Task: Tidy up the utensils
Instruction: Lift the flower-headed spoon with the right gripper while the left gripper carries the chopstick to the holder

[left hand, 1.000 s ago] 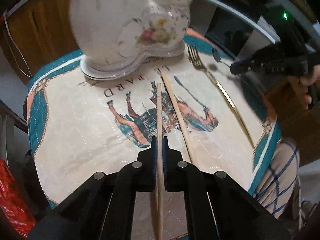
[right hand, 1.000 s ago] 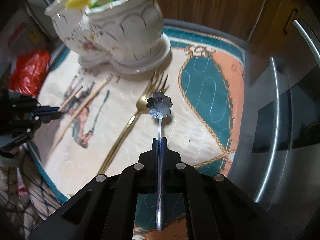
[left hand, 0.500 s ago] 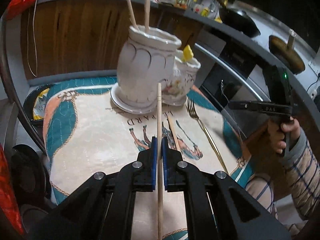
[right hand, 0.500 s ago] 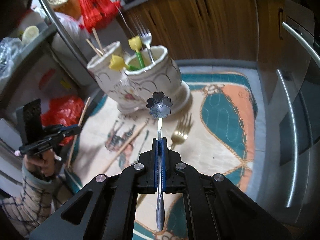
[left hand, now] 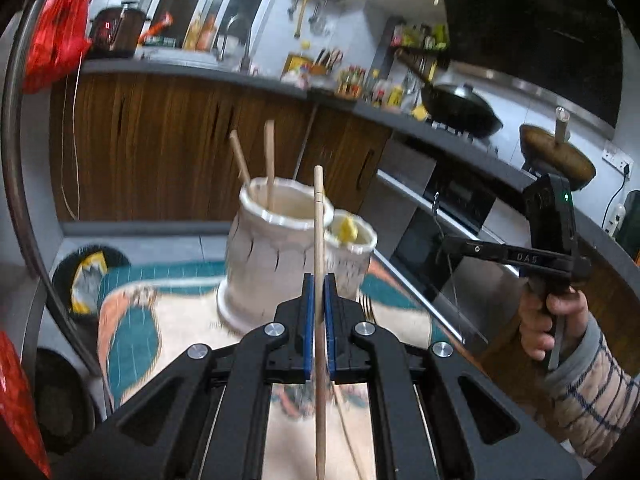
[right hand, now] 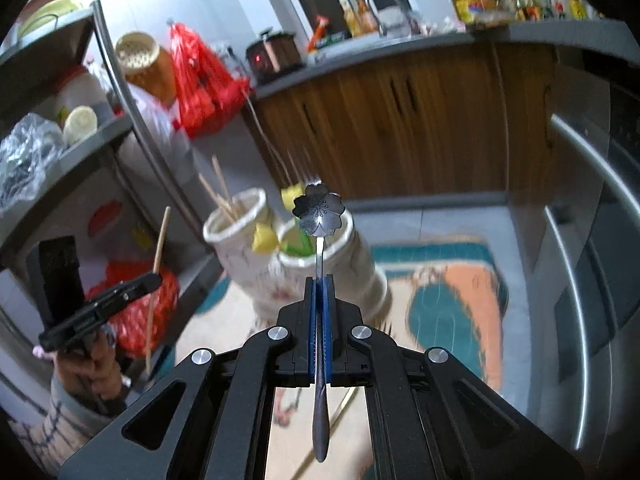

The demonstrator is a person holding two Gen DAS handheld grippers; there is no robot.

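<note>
Kitchen counters with wood-fronted cabinets ring a small table covered by a teal-bordered printed cloth (left hand: 128, 332), whose far edge at 12 o'clock carries a white two-cup ceramic holder (left hand: 264, 264) already holding two chopsticks (left hand: 270, 160). Seen from the left wrist, the left gripper (left hand: 319, 320) is pressed together on a wooden chopstick (left hand: 319, 240), its tip at 12 o'clock in front of the holder's rim, with open air above the cloth. At 3 o'clock the right gripper (right hand: 320, 320) pinches a flower-bowled spoon (right hand: 319, 210), near the holder's smaller cup (right hand: 320, 256) and clear of the oven front at right.
</note>
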